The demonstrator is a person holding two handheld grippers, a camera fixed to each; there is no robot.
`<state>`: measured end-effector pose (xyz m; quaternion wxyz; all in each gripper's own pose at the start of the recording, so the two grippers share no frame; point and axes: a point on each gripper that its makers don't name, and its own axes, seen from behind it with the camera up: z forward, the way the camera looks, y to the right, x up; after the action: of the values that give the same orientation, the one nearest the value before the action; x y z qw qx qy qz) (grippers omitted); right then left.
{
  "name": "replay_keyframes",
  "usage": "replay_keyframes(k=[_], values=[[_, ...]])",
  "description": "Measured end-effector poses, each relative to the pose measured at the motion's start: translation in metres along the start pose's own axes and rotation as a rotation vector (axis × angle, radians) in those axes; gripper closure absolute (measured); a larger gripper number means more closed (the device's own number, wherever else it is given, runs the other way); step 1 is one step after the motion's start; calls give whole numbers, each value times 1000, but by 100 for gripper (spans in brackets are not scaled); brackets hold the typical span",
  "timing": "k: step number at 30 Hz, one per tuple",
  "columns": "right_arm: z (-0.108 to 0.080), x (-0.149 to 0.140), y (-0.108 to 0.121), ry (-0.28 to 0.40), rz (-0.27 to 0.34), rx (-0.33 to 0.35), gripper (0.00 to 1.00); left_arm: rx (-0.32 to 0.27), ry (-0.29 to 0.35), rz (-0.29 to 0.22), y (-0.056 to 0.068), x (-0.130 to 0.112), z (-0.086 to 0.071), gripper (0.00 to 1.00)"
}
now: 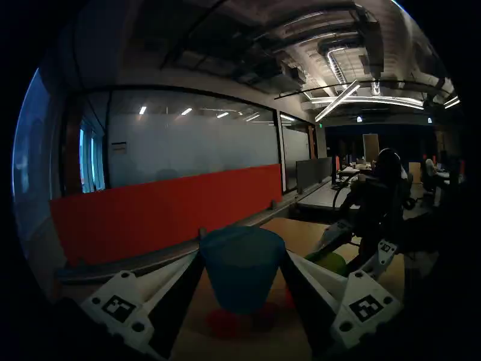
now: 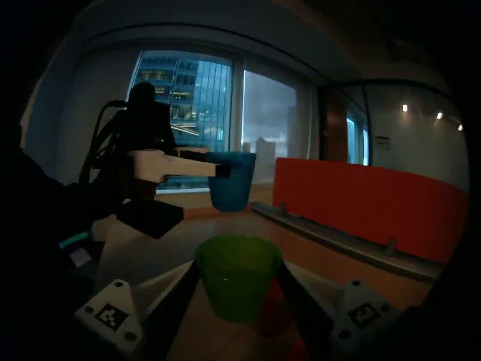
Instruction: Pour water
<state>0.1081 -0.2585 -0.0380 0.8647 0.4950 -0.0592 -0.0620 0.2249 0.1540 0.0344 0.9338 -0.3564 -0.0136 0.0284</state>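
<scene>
1. in the left gripper view, the left gripper (image 1: 243, 257) reaches in from the bottom edge, and its jaws pinch a blue cup (image 1: 242, 271) at lower centre, one finger against each side.
2. the blue cup stands upright with its mouth up, over the brown tabletop (image 1: 303, 231); we cannot tell whether its base touches the wood.
3. a reddish patch (image 1: 237, 319) shows on the tabletop just below the cup.
4. in the right gripper view, the right gripper (image 2: 238, 268) comes up from the bottom edge, and its jaws pinch a green cup (image 2: 238, 278) at lower centre, also upright.
5. we cannot tell whether the green cup holds water; the light is too dim.
6. the same view shows the left gripper farther off at left of centre, a white finger lying across the blue cup's side. that cup sits above and slightly left of the green one in the frame, and the two are apart.
7. a long red panel (image 2: 373, 198) runs along the far side of the tabletop, at right in the right gripper view.
8. tall windows (image 2: 180, 99) fill the upper left behind the blue cup.
</scene>
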Motion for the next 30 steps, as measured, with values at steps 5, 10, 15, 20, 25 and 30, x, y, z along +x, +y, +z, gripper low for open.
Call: replay_keyframes(k=[5, 10, 15, 20, 25, 30], values=[[-4, -9, 1, -30, -3, -1, 9, 8, -36, 17, -2, -20, -4, 13], [-9, -14, 2, -48, 5, 5, 9, 6, -69, 15, -1, -39, -6, 13], [-12, -22, 4, -70, 11, 9, 9, 9, -104, 12, -2, -57, -8, 12], [-15, -31, 6, -98, 15, 12, 9, 6, -138, 14, -2, -74, -8, 12], [-17, -42, 6, -129, 21, 20, 9, -4, -175, 14, 1, -91, -6, 12], [-19, -56, 5, -168, 24, 32, 8, -16, -216, 9, 5, -111, -4, 11]])
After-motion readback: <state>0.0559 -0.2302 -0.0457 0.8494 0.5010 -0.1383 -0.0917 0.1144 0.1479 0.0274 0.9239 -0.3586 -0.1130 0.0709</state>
